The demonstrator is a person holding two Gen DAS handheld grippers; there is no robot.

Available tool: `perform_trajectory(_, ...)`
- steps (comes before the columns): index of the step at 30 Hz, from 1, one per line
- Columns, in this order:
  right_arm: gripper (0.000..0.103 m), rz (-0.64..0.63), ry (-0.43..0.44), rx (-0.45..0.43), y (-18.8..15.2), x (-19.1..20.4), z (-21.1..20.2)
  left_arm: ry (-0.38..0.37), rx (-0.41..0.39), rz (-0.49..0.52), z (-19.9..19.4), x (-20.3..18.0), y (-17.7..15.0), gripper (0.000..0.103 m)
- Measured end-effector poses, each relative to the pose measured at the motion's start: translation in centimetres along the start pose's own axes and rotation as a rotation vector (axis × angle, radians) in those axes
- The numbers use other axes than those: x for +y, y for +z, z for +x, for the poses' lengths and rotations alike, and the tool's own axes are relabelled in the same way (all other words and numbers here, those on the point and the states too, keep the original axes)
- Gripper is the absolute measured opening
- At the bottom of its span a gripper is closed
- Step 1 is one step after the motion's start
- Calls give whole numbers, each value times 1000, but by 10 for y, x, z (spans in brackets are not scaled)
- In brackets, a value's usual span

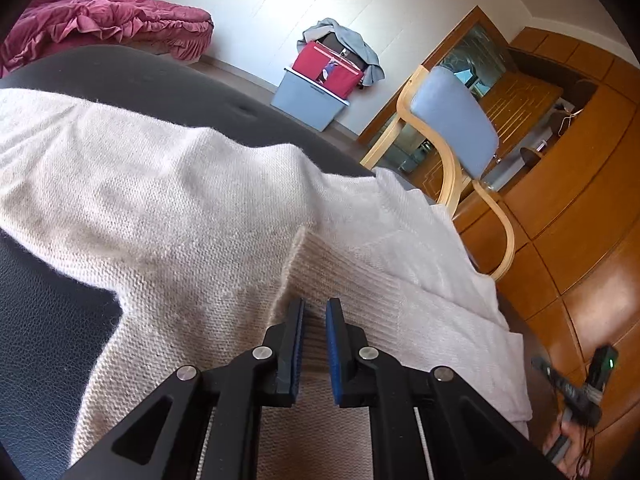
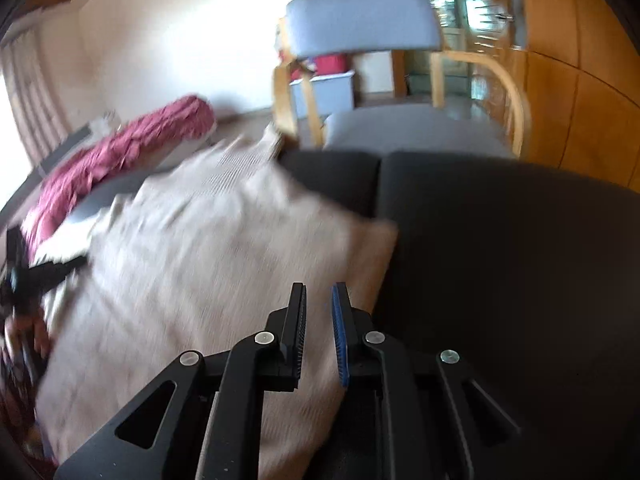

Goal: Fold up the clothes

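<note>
The cream knit sweater (image 1: pixel 168 200) is lying spread across a black leather couch (image 1: pixel 44 320), which is serving as the landmark here. The left gripper (image 1: pixel 315 312) is sitting at the sweater's ribbed hem (image 1: pixel 352 280), its jaws drawn nearly together with a fold of ribbed knit pinched between the blue pads (image 1: pixel 333 320). In the blurred right wrist view, the right gripper (image 2: pixel 319 300) is hovering over the sweater's near right corner, close to where the knit meets bare couch; its jaws are standing narrowly apart, and I cannot tell whether cloth is caught between them. A white cloth (image 1: pixel 432 264) is lying beneath the sweater at the couch's right edge. Beyond the couch, a wooden chair (image 1: pixel 452 120) with a grey-blue back is standing on the floor. Farther beyond the couch, against the wall, a grey bin (image 1: pixel 304 100) is carrying a red case (image 1: pixel 328 68) with grey clothing draped over it. A crimson ruffled bedspread (image 1: pixel 104 24) is showing beyond the couch's far left side
</note>
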State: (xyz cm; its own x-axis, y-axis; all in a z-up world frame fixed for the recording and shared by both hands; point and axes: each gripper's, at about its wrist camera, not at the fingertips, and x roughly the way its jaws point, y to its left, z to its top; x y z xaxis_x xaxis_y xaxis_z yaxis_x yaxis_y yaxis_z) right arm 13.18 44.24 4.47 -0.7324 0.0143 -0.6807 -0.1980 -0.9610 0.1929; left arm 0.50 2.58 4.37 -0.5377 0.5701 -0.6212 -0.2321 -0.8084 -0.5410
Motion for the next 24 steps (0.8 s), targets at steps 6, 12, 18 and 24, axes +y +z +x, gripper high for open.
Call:
perform_trajectory(6, 10, 67, -51, 94, 23, -23, 62, 11, 3, -1, 0, 0, 1, 9)
perform_trajectory(12, 11, 125, -27, 30, 22, -26, 54, -8, -5, -11, -3, 1, 2, 9)
perform_trajectory(18, 13, 58, 49, -1, -1, 4, 9, -24, -153, 159, -37, -43, -4, 13)
perform_trajectory(24, 13, -80, 29, 72, -35, 39, 6, -22, -27, 395, -7, -118, -30, 16)
